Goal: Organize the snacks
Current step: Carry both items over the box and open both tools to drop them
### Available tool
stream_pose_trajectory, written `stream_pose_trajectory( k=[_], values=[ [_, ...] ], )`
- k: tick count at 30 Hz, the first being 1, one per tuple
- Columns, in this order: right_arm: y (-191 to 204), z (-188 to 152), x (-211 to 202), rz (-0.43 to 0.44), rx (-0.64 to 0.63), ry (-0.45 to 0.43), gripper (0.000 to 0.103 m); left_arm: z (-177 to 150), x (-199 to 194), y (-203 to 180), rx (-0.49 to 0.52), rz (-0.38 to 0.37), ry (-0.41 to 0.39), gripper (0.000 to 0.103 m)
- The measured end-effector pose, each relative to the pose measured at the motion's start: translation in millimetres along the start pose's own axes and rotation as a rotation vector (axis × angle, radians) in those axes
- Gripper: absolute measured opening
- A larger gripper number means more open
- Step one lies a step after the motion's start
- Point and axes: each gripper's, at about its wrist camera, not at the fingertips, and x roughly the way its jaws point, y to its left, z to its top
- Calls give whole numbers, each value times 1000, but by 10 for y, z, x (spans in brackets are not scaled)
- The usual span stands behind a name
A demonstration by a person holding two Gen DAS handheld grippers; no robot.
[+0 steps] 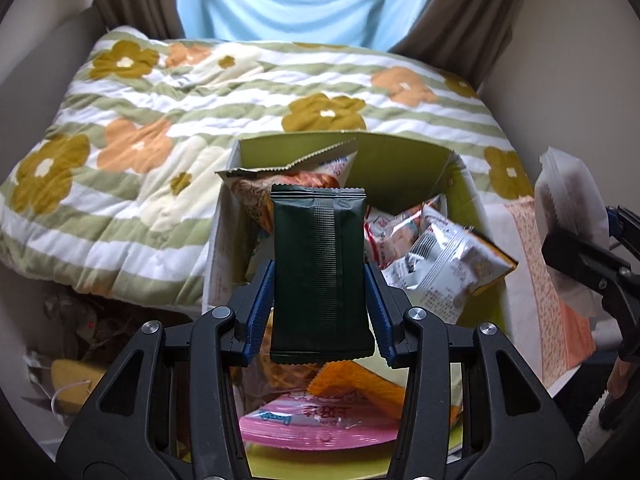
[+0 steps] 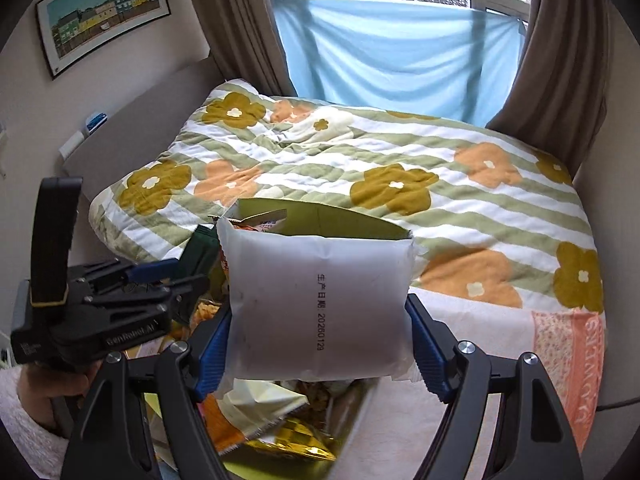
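My left gripper (image 1: 320,280) is shut on a dark green snack packet (image 1: 318,276), held upright above an open cardboard box (image 1: 400,156) full of snack bags. My right gripper (image 2: 318,320) is shut on a white puffy snack packet (image 2: 316,304) with a printed date, held over the same box (image 2: 340,220). The right gripper with its white packet (image 1: 568,196) shows at the right edge of the left wrist view. The left gripper (image 2: 120,300) and the green packet (image 2: 200,252) show at the left of the right wrist view.
The box sits at the near edge of a bed with a flowered, green-striped quilt (image 1: 160,112). A pink and white towel (image 2: 568,360) lies right of the box. Silver (image 1: 448,264), pink (image 1: 316,420) and orange bags fill the box. Curtains and a blue cloth (image 2: 400,48) hang behind.
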Motion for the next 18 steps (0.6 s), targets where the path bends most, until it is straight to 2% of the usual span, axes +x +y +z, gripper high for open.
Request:
stream_pose_trajectory(
  k=[3, 4, 7, 10, 18],
  values=[
    [25, 9, 80, -16, 24, 19, 75, 4, 116, -1, 39, -10, 43, 42],
    [22, 17, 106, -22, 31, 25, 75, 0, 152, -5, 43, -3, 58, 47],
    [13, 42, 182, -28, 47, 42, 75, -54, 164, 35, 44, 24, 63, 102],
    [14, 60, 248, -20, 45, 58, 75, -128, 45, 64, 48, 29, 32, 103],
    [122, 107, 408, 26, 2, 93, 77, -220, -94, 214, -6, 60, 37, 103]
  ],
)
